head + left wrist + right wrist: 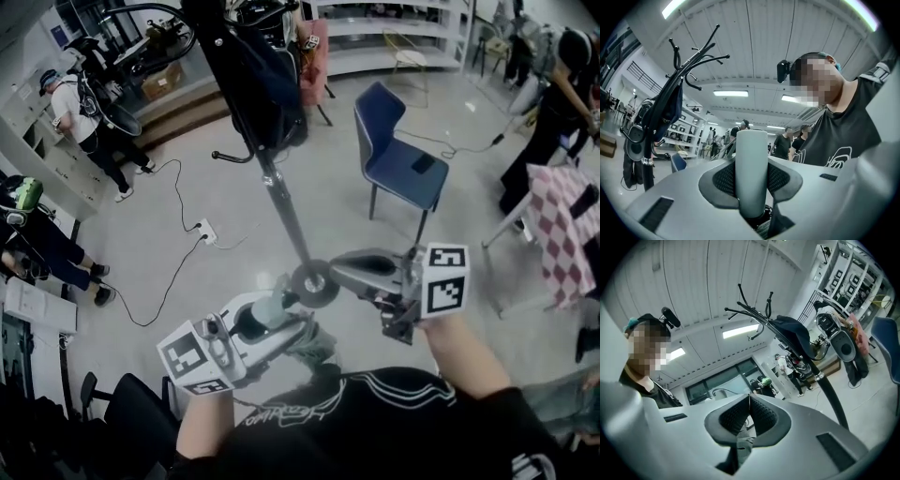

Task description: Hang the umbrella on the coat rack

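Left tongs point(751, 179): pinching the umbrella point(751, 150) by its pale, smooth cylindrical handle, one ribbed pad on each side, handle upright between them. In the head view the folded grey-green canopy point(315, 343) bunches just below the handle, close to the person's body.

Right tongs point(749, 412): pressed together at the tips, nothing seen between the pads. A grey-green fold shows beneath them; cannot tell whether it is caught.

Handling, judged: a compact folding umbrella, light. The handle is stiff but slick plastic, so it may twist in the pads. The canopy is soft and gives no firm hold. The best hold is the handle; no loop or strap for a hook is visible.

Coat rack point(284, 208): round base point(314, 284) on the floor just beyond the tongs, pole rising away. The curved hooks point(696, 58) look bare at the top, with a dark bag point(253, 75) hung lower. A blue chair point(401, 159) stands farther right.

Writing: white print on the person's black shirt, too warped to read. The marker cubes carry patterns only.
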`<state>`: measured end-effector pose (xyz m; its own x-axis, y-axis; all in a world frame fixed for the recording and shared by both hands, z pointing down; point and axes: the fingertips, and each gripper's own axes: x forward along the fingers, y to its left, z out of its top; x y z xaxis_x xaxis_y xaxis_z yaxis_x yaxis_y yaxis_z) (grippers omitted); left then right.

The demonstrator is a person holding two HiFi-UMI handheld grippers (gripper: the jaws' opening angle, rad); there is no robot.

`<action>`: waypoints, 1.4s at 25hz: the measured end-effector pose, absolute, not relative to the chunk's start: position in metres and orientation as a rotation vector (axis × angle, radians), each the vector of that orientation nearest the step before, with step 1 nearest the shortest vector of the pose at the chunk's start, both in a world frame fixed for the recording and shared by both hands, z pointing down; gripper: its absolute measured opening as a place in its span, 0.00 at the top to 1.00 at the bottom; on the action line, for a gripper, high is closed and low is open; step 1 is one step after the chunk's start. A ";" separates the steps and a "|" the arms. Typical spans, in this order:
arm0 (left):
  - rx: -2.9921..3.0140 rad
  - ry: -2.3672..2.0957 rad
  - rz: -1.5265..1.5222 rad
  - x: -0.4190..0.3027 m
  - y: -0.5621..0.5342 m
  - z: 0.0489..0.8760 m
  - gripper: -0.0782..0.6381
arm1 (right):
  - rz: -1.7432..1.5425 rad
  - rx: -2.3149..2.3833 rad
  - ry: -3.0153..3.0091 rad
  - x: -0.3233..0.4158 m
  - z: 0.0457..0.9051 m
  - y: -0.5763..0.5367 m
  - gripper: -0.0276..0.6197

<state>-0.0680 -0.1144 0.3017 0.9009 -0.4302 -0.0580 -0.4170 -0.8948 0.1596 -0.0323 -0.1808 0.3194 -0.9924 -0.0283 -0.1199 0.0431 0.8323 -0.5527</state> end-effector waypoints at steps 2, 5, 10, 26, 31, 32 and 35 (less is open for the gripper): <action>2.932 -0.616 -0.127 -0.071 -0.124 0.303 0.71 | -0.887 0.105 2.841 -0.037 0.315 -0.185 0.94; 2.959 -0.536 -0.123 -0.072 -0.131 0.302 0.71 | -0.897 0.231 2.801 -0.043 0.311 -0.187 0.94; 2.973 -0.388 -0.037 -0.068 -0.133 0.309 0.71 | -0.936 0.428 2.759 -0.056 0.312 -0.187 0.72; 2.950 -0.199 -0.008 -0.063 -0.144 0.320 0.71 | -1.158 0.702 2.515 -0.075 0.329 -0.203 0.69; 2.943 -0.212 -0.006 -0.067 -0.146 0.324 0.71 | -1.092 0.688 2.594 -0.078 0.328 -0.197 0.85; 2.939 -0.215 -0.009 -0.068 -0.146 0.324 0.71 | -1.087 0.680 2.601 -0.079 0.328 -0.197 0.86; 2.951 -0.228 -0.040 -0.069 -0.148 0.324 0.71 | -1.070 0.642 2.612 -0.076 0.327 -0.198 0.88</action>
